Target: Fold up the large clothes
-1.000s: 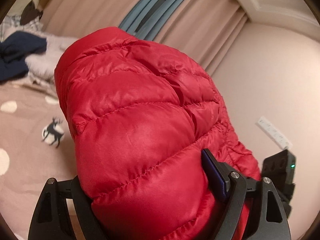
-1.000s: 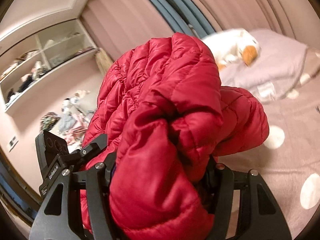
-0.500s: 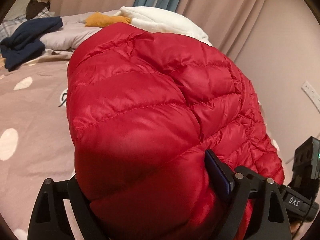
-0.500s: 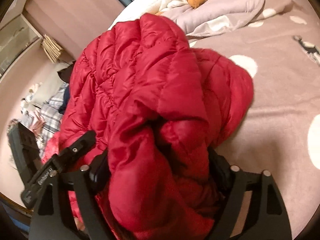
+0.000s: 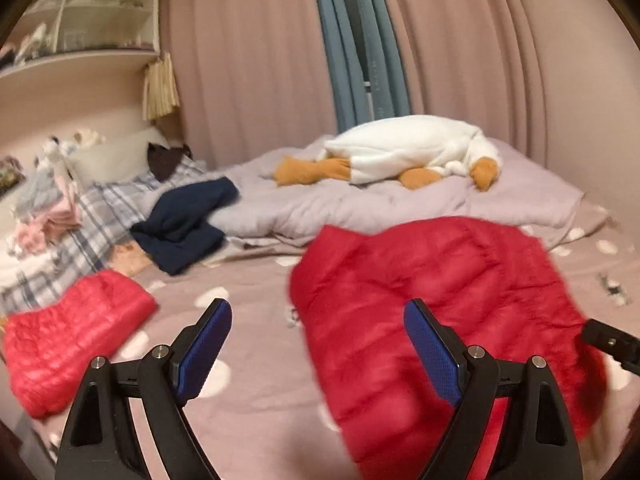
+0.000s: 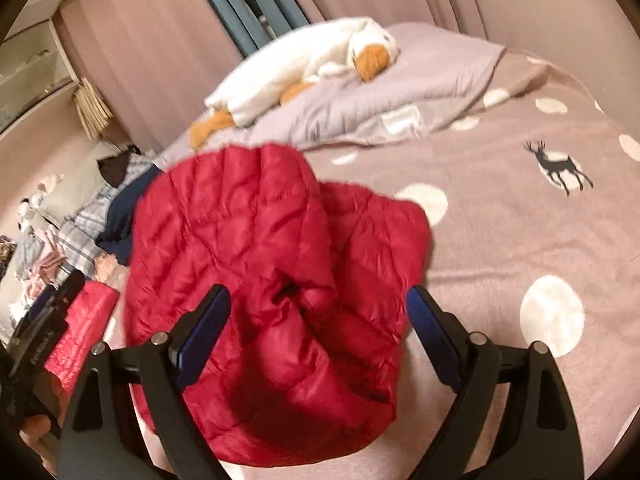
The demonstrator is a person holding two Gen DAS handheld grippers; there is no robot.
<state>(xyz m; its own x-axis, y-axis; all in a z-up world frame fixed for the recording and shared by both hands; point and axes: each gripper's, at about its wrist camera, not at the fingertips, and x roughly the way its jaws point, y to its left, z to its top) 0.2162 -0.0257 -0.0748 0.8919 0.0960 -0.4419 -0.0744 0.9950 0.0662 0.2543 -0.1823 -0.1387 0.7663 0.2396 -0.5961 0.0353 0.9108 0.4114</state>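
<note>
A red quilted down jacket (image 5: 440, 300) lies bunched on the dotted bedspread (image 5: 248, 280). My left gripper (image 5: 316, 308) stands wide, its jaws easing inward with nothing between them; the jacket sits to the right, behind the right finger. In the right wrist view the jacket (image 6: 248, 220) lies between the blue pads of my right gripper (image 6: 317, 292), whose jaws are opening and do not press on it. A second red quilted garment (image 5: 72, 340) lies flat at the left, apart from the jacket.
A white plush goose (image 5: 408, 152) rests on a grey quilt (image 5: 360, 204) at the back. A navy garment (image 5: 188, 224), a plaid cloth (image 5: 88, 224) and a heap of clothes (image 5: 44, 208) crowd the back left. Curtains (image 5: 248, 60) hang behind the bed.
Both grippers let go of the red jacket, which dropped onto the bed. The left gripper swung left so the jacket no longer fills its view; the right gripper's jaws spread wider.
</note>
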